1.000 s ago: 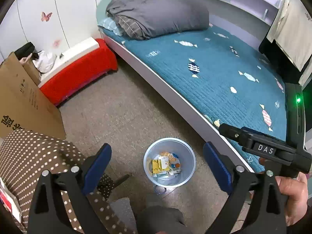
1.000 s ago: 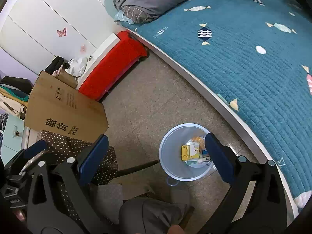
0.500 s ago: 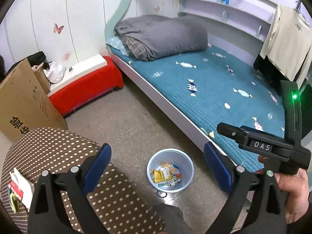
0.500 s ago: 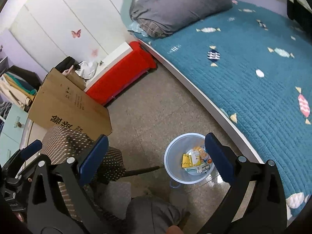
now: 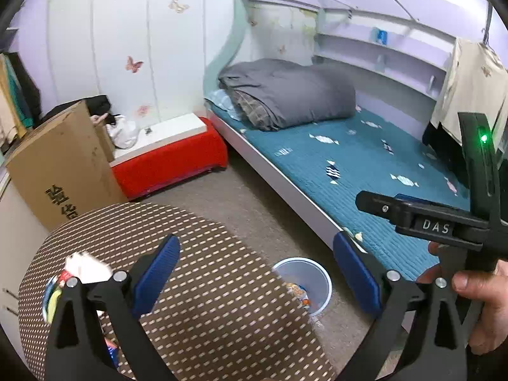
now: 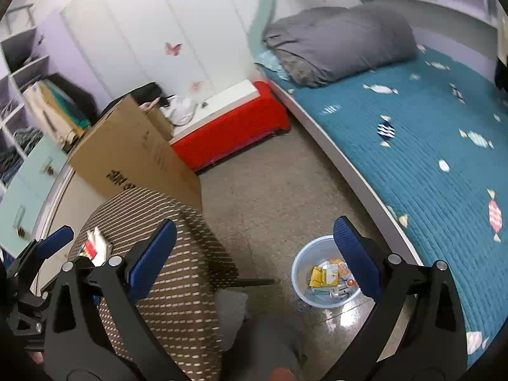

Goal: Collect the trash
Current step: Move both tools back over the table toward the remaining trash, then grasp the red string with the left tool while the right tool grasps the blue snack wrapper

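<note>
Left of the pale blue bin (image 6: 324, 273), wrappers (image 5: 84, 268) lie on the dotted round table (image 5: 197, 289) beneath the left gripper (image 5: 254, 273), fingers wide and empty. Only the right wrist view shows the bin's packets (image 6: 330, 277). The right gripper (image 6: 254, 257) gapes, empty; the left view alone shows its hand (image 5: 482, 298).

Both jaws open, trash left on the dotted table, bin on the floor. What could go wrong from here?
1. The leftover wrappers sit at the far left edge of the dotted table; a sloppy reach with the left gripper might push them off.
2. The bin stands on the floor beside the table, partly hidden by the tabletop in the left view, so a drop could miss.
3. The right gripper hangs close by; the two could collide.
</note>
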The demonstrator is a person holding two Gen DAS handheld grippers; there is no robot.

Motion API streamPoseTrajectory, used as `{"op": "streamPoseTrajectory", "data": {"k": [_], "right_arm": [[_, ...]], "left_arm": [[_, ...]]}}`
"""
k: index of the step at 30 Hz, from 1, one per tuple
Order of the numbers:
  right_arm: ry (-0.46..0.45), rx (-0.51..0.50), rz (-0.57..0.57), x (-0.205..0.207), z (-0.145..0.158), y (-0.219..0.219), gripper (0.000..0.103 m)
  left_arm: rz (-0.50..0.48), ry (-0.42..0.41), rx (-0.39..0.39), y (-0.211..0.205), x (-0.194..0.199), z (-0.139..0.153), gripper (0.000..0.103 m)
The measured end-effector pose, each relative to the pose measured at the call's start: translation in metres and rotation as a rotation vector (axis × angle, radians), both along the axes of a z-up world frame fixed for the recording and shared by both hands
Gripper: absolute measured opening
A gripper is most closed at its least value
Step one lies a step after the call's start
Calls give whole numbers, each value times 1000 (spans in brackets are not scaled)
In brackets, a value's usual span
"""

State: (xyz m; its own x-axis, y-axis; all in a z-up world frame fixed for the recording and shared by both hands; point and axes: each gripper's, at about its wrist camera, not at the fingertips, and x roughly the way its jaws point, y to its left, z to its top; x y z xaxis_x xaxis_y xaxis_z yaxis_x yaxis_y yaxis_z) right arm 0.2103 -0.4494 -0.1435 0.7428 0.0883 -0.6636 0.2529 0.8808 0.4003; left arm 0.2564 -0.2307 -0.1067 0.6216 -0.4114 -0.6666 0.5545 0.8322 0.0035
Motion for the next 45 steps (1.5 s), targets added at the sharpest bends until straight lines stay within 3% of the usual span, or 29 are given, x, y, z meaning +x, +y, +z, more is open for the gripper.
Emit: {"op": "streamPoseTrajectory", "data": {"k": [13, 21, 30, 38, 42, 43, 45], "right_arm": [[14, -48, 255, 17, 11, 131, 97], [76, -67, 453, 29, -11, 230, 97], [111, -87, 548, 40, -31, 297, 96], [159, -109, 616, 56, -54, 341, 83], [143, -181, 654, 57, -62, 357, 41], [142, -183, 657, 55, -62, 358, 34], [141, -176, 676, 52, -62, 354, 32]], "left_arm": [[206, -19, -44, 135, -18, -4, 95], [345, 9, -15, 217, -29, -33, 95], [461, 54, -17, 279, -40, -58, 95], [517, 103, -14, 305, -41, -78, 95], [517, 117, -11, 306, -38, -83, 95], [514, 121, -10, 305, -36, -85, 95], [502, 128, -7, 300, -33, -89, 95]]}}
